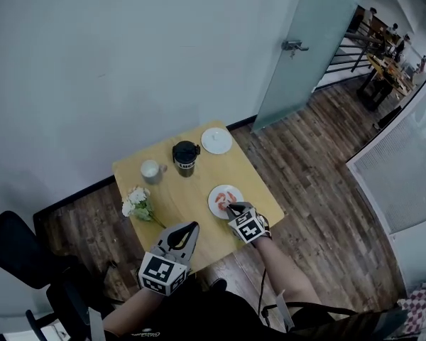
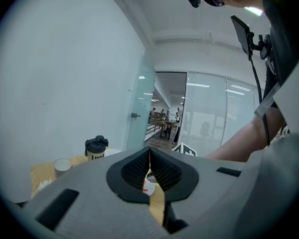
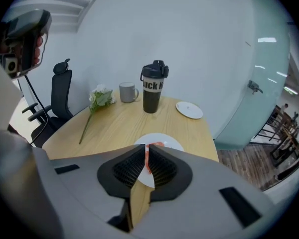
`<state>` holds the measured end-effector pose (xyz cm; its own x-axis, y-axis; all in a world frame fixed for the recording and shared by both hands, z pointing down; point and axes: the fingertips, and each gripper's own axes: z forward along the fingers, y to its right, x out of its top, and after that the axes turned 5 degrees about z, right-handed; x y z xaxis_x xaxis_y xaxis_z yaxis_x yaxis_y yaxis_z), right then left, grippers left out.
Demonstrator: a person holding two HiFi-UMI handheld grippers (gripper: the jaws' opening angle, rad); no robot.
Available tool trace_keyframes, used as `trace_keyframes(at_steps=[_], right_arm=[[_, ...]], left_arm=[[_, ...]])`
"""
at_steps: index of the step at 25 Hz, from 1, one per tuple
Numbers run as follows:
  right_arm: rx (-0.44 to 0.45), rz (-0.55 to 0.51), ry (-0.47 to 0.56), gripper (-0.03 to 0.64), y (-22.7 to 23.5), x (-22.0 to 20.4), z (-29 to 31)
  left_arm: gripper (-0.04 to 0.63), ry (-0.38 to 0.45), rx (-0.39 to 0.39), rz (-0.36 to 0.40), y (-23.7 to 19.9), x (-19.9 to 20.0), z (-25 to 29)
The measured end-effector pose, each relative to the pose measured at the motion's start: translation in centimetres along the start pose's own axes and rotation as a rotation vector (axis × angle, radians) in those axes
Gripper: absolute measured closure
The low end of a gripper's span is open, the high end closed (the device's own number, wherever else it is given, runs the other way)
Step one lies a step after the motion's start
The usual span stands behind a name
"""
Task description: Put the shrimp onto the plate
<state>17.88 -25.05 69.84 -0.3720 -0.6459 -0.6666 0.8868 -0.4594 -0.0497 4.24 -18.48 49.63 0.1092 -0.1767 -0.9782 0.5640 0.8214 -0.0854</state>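
A square table point(image 1: 192, 194) of pale yellow wood is seen from above, set against a white wall on a dark plank floor point(image 1: 305, 190). The orange-red shrimp point(image 1: 224, 197) is found at the round white plate point(image 1: 214, 204) near the table's right front edge, and the tips of the right tool point(image 1: 231, 207) are placed directly over that plate. In the right gripper view, the right tool point(image 3: 146, 145) is seen with its jaws drawn almost together. A thin red strip of the shrimp point(image 3: 157, 144) is pinched between them, and its free end is laid out past the tips onto the plate point(image 3: 173, 142). The left tool point(image 1: 192, 226) is held above the front part of the table, left of the plate and apart from it. In the left gripper view, the left tool point(image 2: 149, 149) is shown with its jaws met at the tips and nothing gripped. A tall black tumbler with a lid point(image 1: 186, 157) is stood near the middle of the far side. A small grey mug point(image 1: 151, 170) is set to its left and a smaller empty white plate point(image 1: 216, 140) to its right at the far corner. A sprig of white flowers on a green stem point(image 1: 136, 203) is laid at the left edge. A black office chair point(image 3: 57, 91) is seen beyond the table in the right gripper view.
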Motion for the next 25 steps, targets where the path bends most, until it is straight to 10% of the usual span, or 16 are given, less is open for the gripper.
trace_keyframes(at_steps=[25], right_arm=[[-0.160, 0.304, 0.734, 0.614, -2.4, 9.3, -27.6]], left_arm=[[0.591, 0.076, -0.145, 0.087, 6.3, 3.4, 1.6]])
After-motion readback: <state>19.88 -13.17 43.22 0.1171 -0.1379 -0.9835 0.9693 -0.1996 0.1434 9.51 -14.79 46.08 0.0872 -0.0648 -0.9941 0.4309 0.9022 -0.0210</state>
